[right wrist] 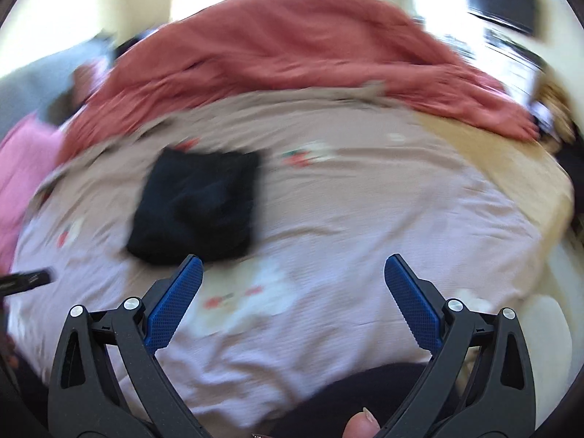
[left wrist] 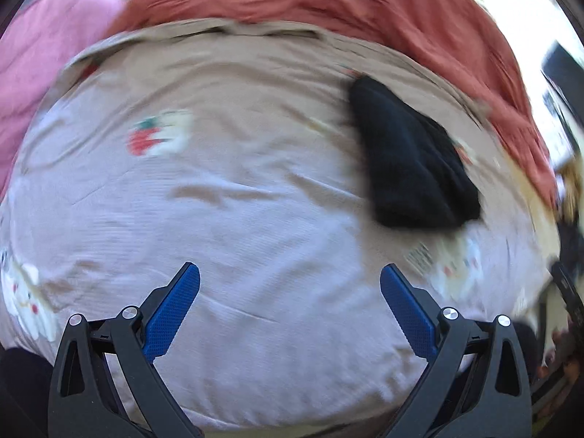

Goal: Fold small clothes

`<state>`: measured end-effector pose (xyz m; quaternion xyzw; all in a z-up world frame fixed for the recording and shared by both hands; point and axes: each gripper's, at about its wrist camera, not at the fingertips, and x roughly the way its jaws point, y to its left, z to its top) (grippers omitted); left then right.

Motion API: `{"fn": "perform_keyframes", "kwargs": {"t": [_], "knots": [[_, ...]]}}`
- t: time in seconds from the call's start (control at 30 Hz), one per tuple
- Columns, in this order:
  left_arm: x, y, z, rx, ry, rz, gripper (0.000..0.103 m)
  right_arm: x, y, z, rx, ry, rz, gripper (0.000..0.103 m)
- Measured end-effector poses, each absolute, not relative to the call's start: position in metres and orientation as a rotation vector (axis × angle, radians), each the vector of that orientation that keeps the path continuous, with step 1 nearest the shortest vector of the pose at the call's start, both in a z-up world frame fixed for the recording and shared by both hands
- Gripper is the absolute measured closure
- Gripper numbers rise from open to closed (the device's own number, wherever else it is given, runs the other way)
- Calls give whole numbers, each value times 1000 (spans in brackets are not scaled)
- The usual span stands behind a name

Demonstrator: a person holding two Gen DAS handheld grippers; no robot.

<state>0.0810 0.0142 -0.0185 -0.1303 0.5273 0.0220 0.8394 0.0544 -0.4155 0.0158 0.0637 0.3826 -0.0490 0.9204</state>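
Both my grippers, left (left wrist: pixel 290 281) and right (right wrist: pixel 294 273), are spread wide, holding nothing. The black cloth (right wrist: pixel 197 204) lies left of centre on the sheet (right wrist: pixel 365 219); I'd pinch one edge low and flat.

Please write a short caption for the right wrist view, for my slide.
Open right gripper above a pale printed bedsheet, with a folded black garment ahead to its left and a rumpled red blanket behind.
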Motion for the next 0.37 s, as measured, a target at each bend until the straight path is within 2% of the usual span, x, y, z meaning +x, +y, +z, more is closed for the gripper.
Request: {"fn": "perform_keyframes", "kwargs": {"t": [0.17,0.37], "knots": [[84,155,-38,-432,1143,323,4,38,-581,1,256,724,-557,9],[40,337,-56,-499,1124,761,4,-45,-784,-77,481,825,-1144,9]]}}
